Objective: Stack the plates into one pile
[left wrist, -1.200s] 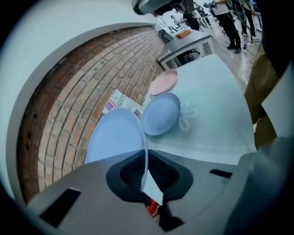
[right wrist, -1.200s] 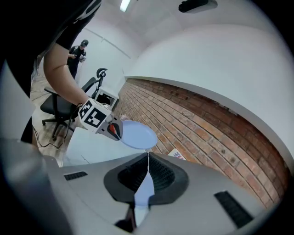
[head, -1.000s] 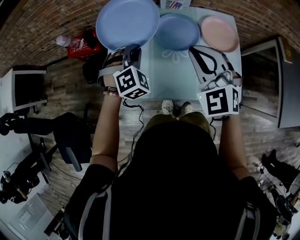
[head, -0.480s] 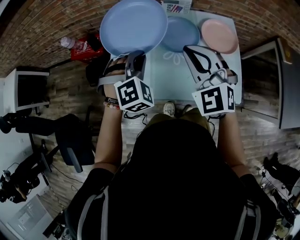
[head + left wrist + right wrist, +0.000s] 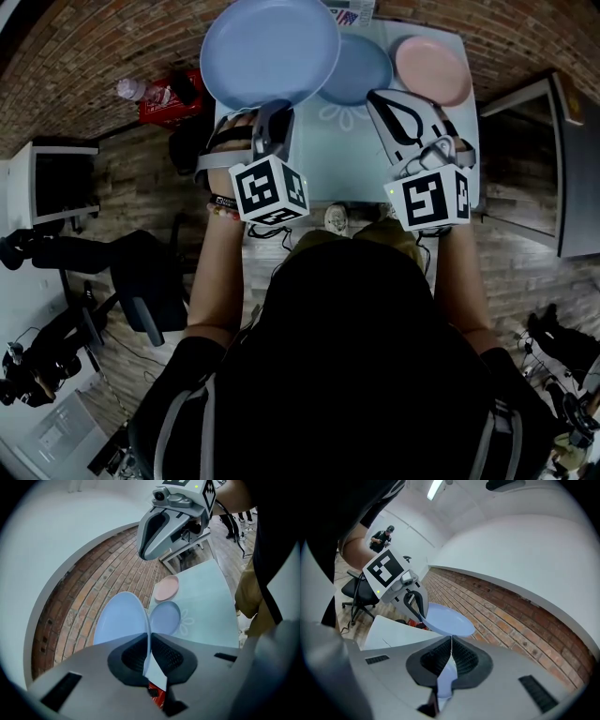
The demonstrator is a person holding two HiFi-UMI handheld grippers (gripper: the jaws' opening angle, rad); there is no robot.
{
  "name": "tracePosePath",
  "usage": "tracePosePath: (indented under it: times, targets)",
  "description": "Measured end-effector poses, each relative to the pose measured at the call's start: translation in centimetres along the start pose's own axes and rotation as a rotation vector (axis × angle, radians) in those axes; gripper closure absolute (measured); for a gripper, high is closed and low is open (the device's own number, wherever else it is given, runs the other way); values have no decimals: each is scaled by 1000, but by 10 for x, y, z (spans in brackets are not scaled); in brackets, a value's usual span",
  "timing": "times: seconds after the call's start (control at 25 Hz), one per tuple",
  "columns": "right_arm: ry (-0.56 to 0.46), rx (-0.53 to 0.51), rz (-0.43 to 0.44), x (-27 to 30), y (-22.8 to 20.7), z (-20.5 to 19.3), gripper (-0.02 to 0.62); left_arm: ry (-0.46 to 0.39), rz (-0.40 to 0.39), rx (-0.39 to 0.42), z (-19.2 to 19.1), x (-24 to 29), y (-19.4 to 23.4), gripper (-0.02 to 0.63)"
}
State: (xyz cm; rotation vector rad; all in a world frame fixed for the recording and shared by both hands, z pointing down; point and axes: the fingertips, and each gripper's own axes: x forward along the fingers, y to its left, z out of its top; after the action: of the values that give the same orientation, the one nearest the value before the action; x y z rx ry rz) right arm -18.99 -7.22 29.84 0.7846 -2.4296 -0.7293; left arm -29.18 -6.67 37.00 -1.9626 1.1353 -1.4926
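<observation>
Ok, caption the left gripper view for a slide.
Left tongs grip the large blue plate; small blue plate and pink plate sit on the table.

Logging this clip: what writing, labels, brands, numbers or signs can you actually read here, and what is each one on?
Nothing here can be read in full.
Striped box at the table's far edge: blue print beside red stripes, cut off and too small to read.
Red packet on the floor: print too blurred to read.
Marker cubes: black-and-white squares only, no words or numbers.
</observation>
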Motion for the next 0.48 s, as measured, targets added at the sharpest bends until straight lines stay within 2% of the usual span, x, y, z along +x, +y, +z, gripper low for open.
tracePosePath:
  times: [0.24, 0.48]
  targets:
    - [-5, -3, 6, -14, -21, -18, 560, 0, 1, -6, 31, 12, 0, 571]
    - [12, -5, 9, -36, -51, -51, 560, -12, -13, -15, 78, 33, -7, 571]
